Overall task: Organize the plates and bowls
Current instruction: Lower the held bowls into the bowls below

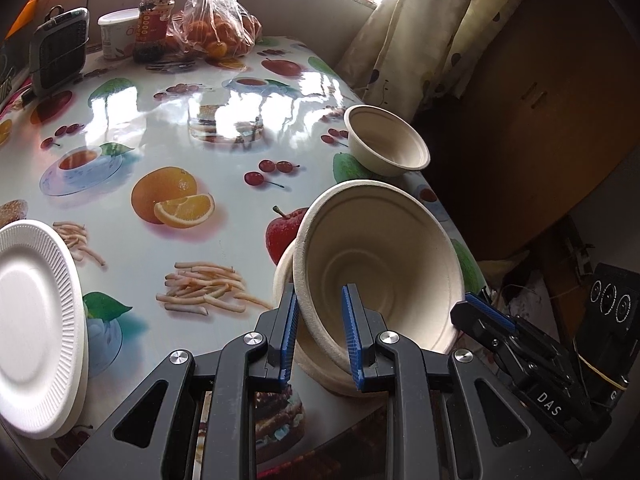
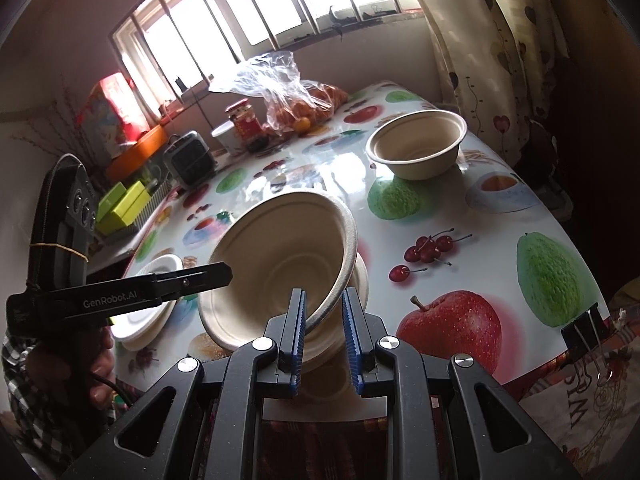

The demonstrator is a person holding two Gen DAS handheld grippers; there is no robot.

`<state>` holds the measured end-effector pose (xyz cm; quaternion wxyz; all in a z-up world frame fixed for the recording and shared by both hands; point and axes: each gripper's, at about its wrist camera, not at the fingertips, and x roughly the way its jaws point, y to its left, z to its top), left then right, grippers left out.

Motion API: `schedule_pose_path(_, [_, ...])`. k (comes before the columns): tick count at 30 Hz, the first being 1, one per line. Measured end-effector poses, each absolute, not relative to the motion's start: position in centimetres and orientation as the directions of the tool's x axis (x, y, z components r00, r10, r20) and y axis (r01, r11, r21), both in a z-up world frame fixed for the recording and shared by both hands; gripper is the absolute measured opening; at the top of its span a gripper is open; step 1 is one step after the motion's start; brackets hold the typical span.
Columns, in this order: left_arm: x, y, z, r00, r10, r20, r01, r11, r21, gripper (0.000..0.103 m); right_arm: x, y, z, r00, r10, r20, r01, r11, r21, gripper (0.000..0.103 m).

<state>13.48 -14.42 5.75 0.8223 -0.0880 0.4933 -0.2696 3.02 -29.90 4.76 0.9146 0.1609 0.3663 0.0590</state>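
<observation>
A beige paper bowl [image 1: 380, 264] [image 2: 280, 248] is tilted on its side, resting in a second beige bowl [image 1: 320, 376] [image 2: 362, 280] on the fruit-print table. My left gripper [image 1: 320, 340] is shut on the tilted bowl's near rim, one finger inside and one outside. My right gripper [image 2: 324, 336] is shut on the opposite rim; it shows in the left wrist view [image 1: 480, 316] at the bowl's right edge. The left gripper [image 2: 220, 274] reaches in from the left in the right wrist view. A third beige bowl [image 1: 386, 142] [image 2: 416, 144] stands upright farther back. Stacked white plates [image 1: 36, 312] [image 2: 148, 312] lie at the left.
At the table's far end are a bag of oranges [image 1: 220, 28] [image 2: 304, 100], a red-labelled jar [image 1: 154, 24], a white tub [image 1: 116, 32] and a small grey heater [image 1: 60, 52]. A curtain [image 1: 432, 32] hangs past the right edge. A binder clip [image 2: 584, 332] grips the near right edge.
</observation>
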Motion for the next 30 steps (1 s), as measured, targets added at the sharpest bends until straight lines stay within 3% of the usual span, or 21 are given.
schedule_pose_path(30, [13.0, -14.9, 4.7, 0.364, -0.486, -0.795, 0.342, 0.863, -0.371, 0.023, 3.3, -29.8, 3.2, 0.7, 0.225, -0.678, 0.024, 0.941, 0.337, 0.02])
